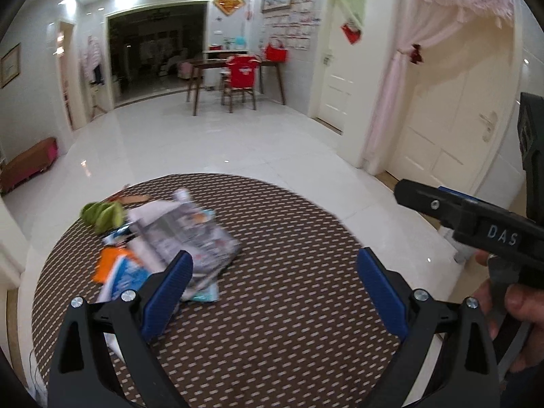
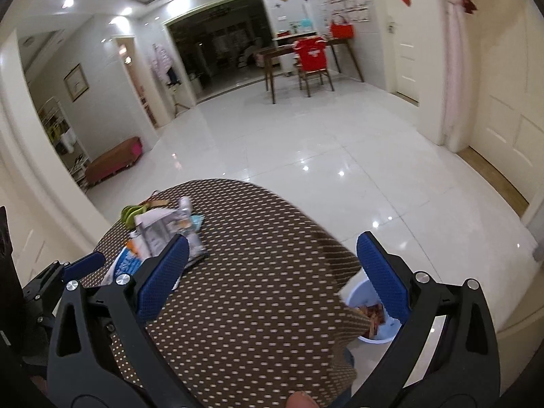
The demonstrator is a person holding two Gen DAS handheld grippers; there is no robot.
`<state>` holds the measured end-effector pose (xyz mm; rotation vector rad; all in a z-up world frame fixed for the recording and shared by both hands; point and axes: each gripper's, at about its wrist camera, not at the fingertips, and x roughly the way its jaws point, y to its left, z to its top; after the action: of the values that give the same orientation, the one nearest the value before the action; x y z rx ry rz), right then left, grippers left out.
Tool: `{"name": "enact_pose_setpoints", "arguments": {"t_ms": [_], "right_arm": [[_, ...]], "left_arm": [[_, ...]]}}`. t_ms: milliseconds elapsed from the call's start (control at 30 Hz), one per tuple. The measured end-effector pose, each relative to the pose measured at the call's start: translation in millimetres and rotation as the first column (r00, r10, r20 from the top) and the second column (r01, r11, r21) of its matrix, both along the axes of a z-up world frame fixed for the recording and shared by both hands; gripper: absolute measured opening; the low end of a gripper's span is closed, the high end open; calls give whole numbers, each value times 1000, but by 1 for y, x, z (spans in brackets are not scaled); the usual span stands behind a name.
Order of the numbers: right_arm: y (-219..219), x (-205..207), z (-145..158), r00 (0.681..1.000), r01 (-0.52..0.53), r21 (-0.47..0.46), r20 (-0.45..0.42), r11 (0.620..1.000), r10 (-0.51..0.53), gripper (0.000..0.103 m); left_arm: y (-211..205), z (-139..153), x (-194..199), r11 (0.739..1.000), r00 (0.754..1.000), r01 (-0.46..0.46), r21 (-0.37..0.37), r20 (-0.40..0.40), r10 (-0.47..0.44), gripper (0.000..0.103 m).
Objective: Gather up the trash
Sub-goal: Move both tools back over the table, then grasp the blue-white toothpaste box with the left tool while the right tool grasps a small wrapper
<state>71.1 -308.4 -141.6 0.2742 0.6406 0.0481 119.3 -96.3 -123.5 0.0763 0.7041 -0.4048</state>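
While both tools hang above the round table point(image 1: 289, 238), we hold nothing: the left gripper point(image 1: 275, 289) has its blue pads spread wide with only patterned cloth between them, and the right gripper point(image 2: 272, 272) is just as wide and just as empty. In the left wrist view the right tool juts in at the right edge of the frame, a hand point(image 1: 510, 302) wrapped round its handle.

The trash is a loose heap of wrappers point(image 1: 183, 234) at centre left of the left wrist view, with a green scrap point(image 1: 102, 216) at its upper left end and an orange and blue packet point(image 1: 119, 268) lower down. In the right wrist view a pale blue bin point(image 2: 374, 326) shows at lower right, on the floor just past the table's edge, already holding some brownish scraps.

We judge the main risk to be the pile itself: flat, slick, overlapping sheets may slide on the cloth when a pad comes in low, so we could pinch only the top sheet, catch the cloth too, or shove pieces toward the far left rim and off it. The blur makes it hard to tell where one wrapper ends.

Room is generous: the whole right half of the table is bare, and the glossy floor point(image 2: 306, 142) beyond is open, so a carry across to the bin meets nothing.
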Motion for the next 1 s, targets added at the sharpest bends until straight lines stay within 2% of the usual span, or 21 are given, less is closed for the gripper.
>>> {"name": "enact_pose_setpoints", "arguments": {"t_ms": [133, 400, 467, 600, 733, 767, 833, 867, 900, 1000], "right_arm": [[23, 4, 1, 999, -42, -18, -2, 999, 42, 97], [53, 11, -11, 996, -81, -23, -39, 996, 80, 97], [58, 14, -15, 995, -91, -24, -53, 996, 89, 97], [70, 19, -22, 991, -117, -24, -70, 993, 115, 97], [73, 22, -26, 988, -128, -28, -87, 991, 125, 97], [73, 23, -28, 988, -130, -28, -93, 991, 127, 97], [74, 23, -30, 987, -130, -29, -100, 991, 126, 97], [74, 25, -31, 986, -131, -29, -104, 991, 127, 97], [74, 26, -32, 985, -134, -25, -109, 991, 131, 97], [77, 28, -37, 982, -149, -14, -119, 989, 147, 97]], "left_arm": [[37, -8, -6, 999, 999, -48, 22, 23, 47, 95], [101, -46, 2, 989, 994, -103, 105, -11, 105, 95], [107, -55, 6, 988, 996, -83, 131, -27, 87, 95], [109, -82, 19, 969, 996, -55, 243, -53, 70, 95], [112, -98, 36, 960, 995, -35, 277, -81, 60, 95], [113, -100, 39, 962, 994, -25, 272, -93, 52, 95], [118, -102, 46, 977, 992, -1, 214, -120, 27, 95], [124, -102, 50, 988, 989, 3, 157, -150, 20, 84], [127, -103, 53, 990, 986, -1, 140, -163, 24, 76], [135, -102, 54, 997, 983, -2, 81, -184, 17, 70]]}}
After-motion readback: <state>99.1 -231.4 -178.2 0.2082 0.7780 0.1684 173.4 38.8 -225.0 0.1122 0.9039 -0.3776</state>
